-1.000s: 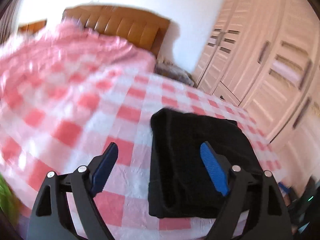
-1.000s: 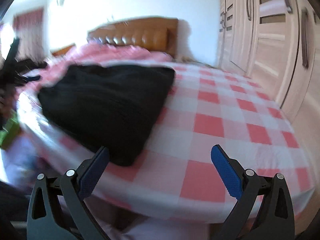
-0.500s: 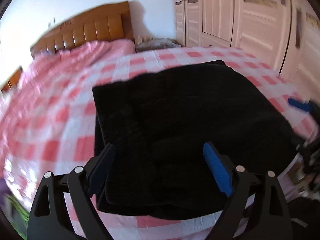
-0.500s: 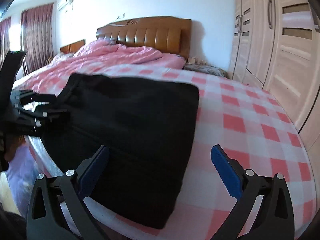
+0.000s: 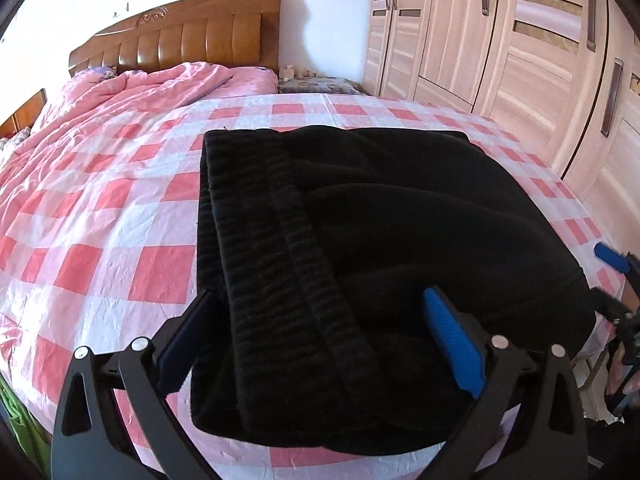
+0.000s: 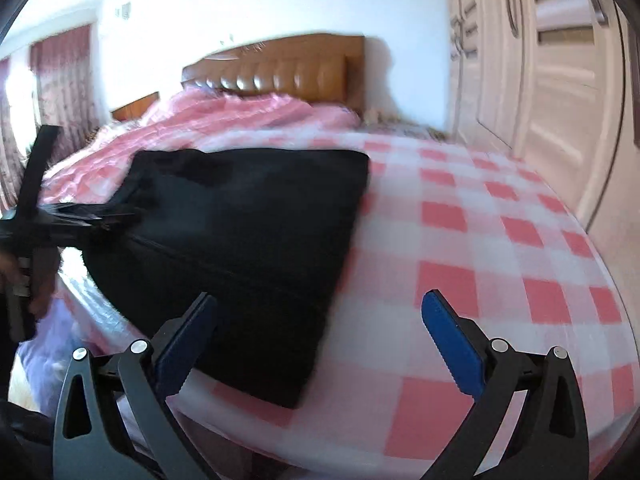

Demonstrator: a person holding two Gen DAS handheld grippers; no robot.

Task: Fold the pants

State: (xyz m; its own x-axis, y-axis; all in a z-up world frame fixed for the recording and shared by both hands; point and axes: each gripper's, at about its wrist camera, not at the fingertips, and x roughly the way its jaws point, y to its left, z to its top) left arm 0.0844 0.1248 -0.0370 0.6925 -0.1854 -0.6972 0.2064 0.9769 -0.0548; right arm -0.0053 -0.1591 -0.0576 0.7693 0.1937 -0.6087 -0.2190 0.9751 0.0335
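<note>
Pants: the black pants (image 5: 392,240) lie folded into a thick rectangular bundle on the bed, close to its near edge; the ribbed waistband (image 5: 256,264) runs along the bundle's left side, straight ahead of the left tongs.
Left tongs: the left gripper (image 5: 320,336) stands wide, its jaws spread over the near end of the bundle; the left finger sits right at the bundle's left edge by the waistband, the blue right pad (image 5: 452,344) sits over the dark cloth. Whether either pad touches the cloth cannot be told; nothing is pinched between them.
Right tongs: the right gripper (image 6: 320,336) also stands wide and holds nothing; its left finger is over the bundle's near right corner, its right finger over bare checked cloth.
Pants seen from the right tongs: the bundle (image 6: 240,240) lies ahead and to the left, blurred.
Each tong from the other: the left tool shows as a dark frame at the far left of the right view; a blue tip of the right tool shows at the far right of the left view.
Bed cover: a pink and white checked sheet (image 5: 120,248) lies under the bundle.
Beyond the tongs: a pink quilt (image 5: 132,96) and a wooden headboard (image 5: 188,36) lie far ahead; a pale wardrobe (image 5: 520,40) stands to the right.
</note>
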